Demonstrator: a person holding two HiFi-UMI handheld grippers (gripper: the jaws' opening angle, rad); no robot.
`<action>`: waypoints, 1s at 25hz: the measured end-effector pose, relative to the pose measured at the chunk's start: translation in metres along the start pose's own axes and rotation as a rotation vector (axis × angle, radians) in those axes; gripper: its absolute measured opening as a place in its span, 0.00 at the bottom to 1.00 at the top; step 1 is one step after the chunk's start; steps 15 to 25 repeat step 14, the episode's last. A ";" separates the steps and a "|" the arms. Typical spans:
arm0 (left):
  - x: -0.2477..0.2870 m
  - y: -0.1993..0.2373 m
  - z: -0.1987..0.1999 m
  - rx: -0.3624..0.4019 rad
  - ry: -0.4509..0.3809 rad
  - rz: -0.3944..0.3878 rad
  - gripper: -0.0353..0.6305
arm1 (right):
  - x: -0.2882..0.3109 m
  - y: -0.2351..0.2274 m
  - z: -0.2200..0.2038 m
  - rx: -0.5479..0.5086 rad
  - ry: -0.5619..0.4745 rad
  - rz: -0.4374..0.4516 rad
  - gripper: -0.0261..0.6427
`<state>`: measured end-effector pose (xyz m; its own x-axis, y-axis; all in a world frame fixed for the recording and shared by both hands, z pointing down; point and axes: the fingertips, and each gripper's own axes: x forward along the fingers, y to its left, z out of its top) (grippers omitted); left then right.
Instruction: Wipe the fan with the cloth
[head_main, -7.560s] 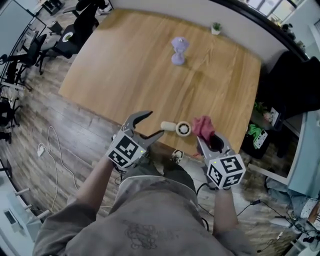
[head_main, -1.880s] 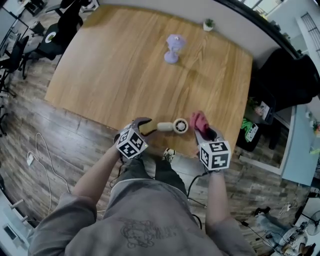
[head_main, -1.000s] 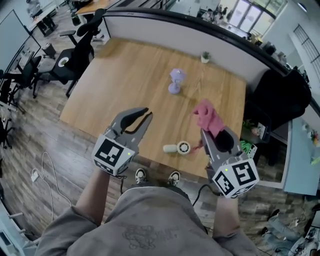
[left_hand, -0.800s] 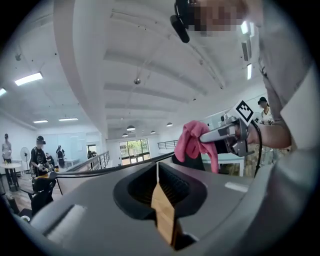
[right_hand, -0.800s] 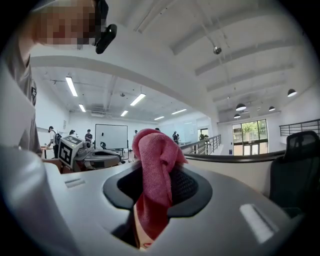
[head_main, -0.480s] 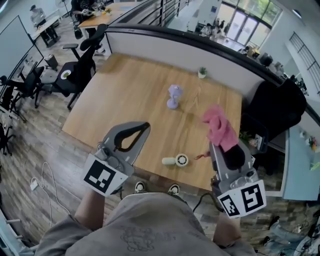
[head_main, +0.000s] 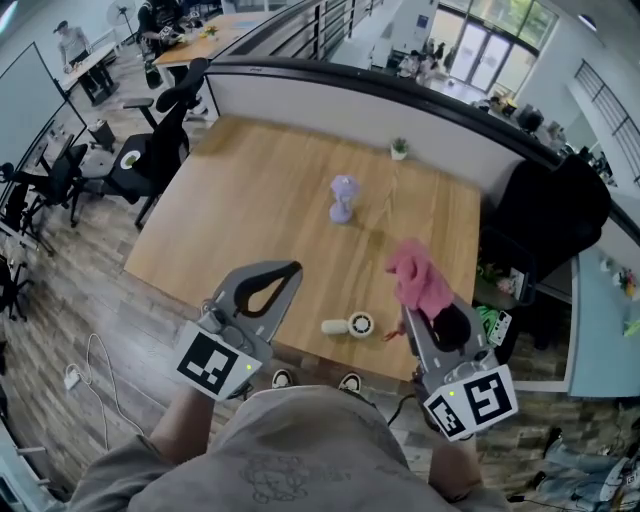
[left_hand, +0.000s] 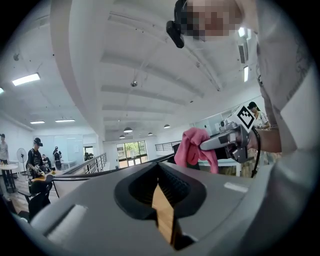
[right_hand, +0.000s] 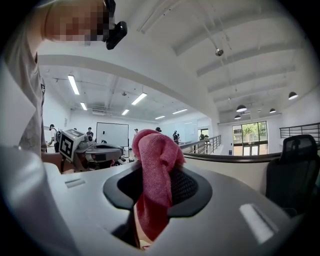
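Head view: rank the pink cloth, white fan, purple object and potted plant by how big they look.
1. pink cloth, though held nearer the camera
2. white fan and purple object, about alike
3. potted plant

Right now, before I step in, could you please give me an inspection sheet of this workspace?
Surface: wooden table, no spills seen.
Job's things: white fan lying near the front edge, untouched; pink cloth hanging from the right gripper.
Clutter: purple object standing mid-table; potted plant at the far edge.
Grippers: left gripper shut, empty; right gripper shut on the pink cloth; both held up off the table.
Cables: white cable on the floor at the left.
Surroundings: office chairs on the left, black chair on the right, people at far desks.
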<state>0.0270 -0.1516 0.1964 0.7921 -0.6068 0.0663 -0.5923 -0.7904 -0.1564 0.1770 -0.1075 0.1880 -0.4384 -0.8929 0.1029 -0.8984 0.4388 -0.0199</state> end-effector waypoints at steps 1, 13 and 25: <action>0.002 -0.001 0.001 0.003 0.000 -0.002 0.06 | -0.002 -0.002 -0.001 0.005 0.001 -0.005 0.23; 0.019 -0.008 -0.005 -0.006 0.021 -0.025 0.06 | -0.012 -0.019 -0.005 0.014 0.012 -0.030 0.23; 0.021 -0.009 -0.006 -0.008 0.023 -0.027 0.06 | -0.013 -0.021 -0.005 0.012 0.013 -0.030 0.23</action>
